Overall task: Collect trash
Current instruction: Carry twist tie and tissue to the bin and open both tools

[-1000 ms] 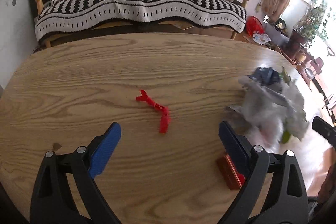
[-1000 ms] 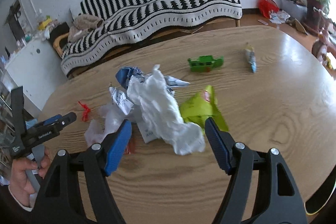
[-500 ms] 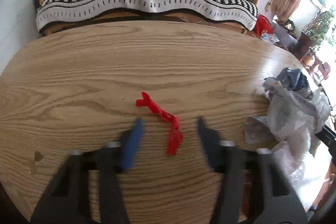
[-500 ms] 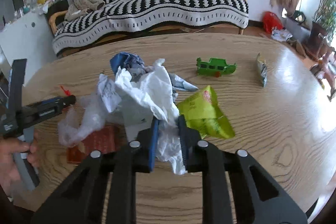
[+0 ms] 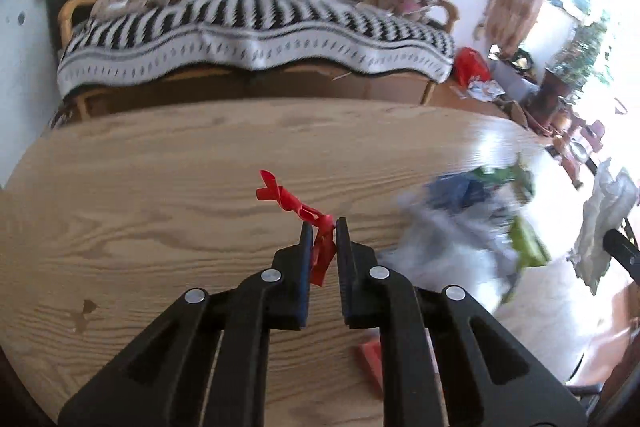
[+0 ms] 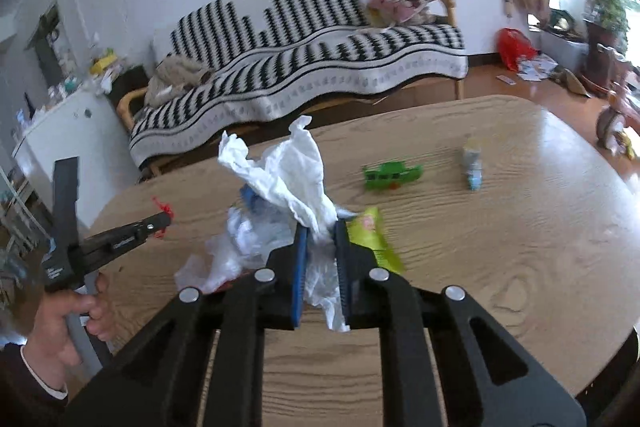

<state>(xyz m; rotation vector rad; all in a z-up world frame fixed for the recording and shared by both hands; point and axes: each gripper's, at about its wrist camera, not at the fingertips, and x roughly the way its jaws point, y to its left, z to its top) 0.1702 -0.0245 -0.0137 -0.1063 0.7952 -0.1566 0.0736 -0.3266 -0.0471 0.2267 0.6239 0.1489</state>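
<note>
My left gripper (image 5: 321,225) is shut on a twisted red wrapper strip (image 5: 294,205) and holds it just above the wooden table (image 5: 160,187). It also shows in the right wrist view (image 6: 162,217) at the left. My right gripper (image 6: 319,227) is shut on a crumpled white paper tissue (image 6: 288,175), lifted over a trash pile (image 6: 240,239) of clear plastic, blue wrapper and a green snack bag (image 6: 372,235). The tissue also shows in the left wrist view (image 5: 604,219).
A green toy piece (image 6: 392,175) and a small crushed packet (image 6: 472,163) lie farther back on the table. A red flat packet (image 5: 370,363) lies under the left gripper. A striped sofa (image 6: 300,67) stands behind the table.
Both grippers have closed: the left on the red strip and the right on the white tissue. Both pieces have been lifted off the table.
</note>
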